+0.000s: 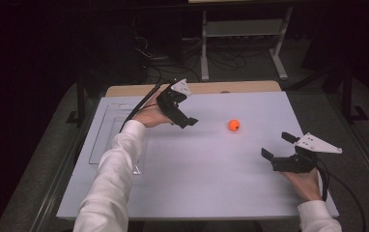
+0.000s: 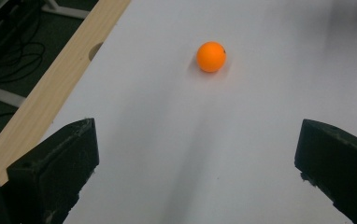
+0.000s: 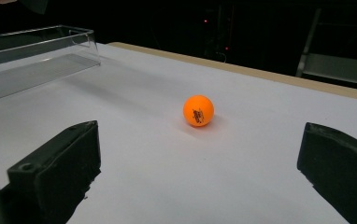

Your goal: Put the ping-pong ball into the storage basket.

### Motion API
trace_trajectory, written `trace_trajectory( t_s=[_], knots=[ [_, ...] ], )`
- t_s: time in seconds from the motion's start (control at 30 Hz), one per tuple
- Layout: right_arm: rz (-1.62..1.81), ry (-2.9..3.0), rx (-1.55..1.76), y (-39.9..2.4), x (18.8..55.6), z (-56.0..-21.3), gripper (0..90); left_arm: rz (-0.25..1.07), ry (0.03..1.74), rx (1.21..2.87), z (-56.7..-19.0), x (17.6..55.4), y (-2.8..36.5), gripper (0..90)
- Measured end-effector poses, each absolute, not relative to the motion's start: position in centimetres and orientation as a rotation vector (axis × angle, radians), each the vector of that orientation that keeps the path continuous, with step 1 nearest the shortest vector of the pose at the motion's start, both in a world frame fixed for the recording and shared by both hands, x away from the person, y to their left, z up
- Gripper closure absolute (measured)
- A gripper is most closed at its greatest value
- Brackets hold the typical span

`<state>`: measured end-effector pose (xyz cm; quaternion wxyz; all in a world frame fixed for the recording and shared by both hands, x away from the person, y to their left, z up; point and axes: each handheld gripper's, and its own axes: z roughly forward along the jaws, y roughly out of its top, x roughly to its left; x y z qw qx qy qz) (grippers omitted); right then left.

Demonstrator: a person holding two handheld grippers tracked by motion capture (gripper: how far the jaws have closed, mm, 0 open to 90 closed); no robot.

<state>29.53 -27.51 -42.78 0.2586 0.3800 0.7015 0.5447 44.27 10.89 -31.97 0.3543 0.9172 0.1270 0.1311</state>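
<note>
A small orange plastic ball (image 1: 234, 125) lies on the white bench (image 1: 197, 183) between the released left tongs (image 1: 188, 121) and released right tongs (image 1: 276, 146), touching neither.

In the left gripper view the upper right corner of the white table sheet (image 2: 242, 140) is smeared by blur. Both black jaws there are cut by the bottom edge, as in the right gripper view. The print on the orange ball (image 3: 198, 111) is too small to read. The clear tray (image 3: 36, 56) runs off the left edge, and in the high view a sleeve (image 1: 112, 179) covers its near corner
</note>
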Motion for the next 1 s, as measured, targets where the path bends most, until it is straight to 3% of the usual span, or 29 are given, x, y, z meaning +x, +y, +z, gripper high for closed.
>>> trace_trajectory(
  t_s=[1.0],
  knots=[
    [1.466, 1.914, 1.015, -27.2, 29.3, -42.8, 0.0, 0.284, 0.231, 2.455, -32.8, 45.9, 6.2, 0.0]
  ],
)
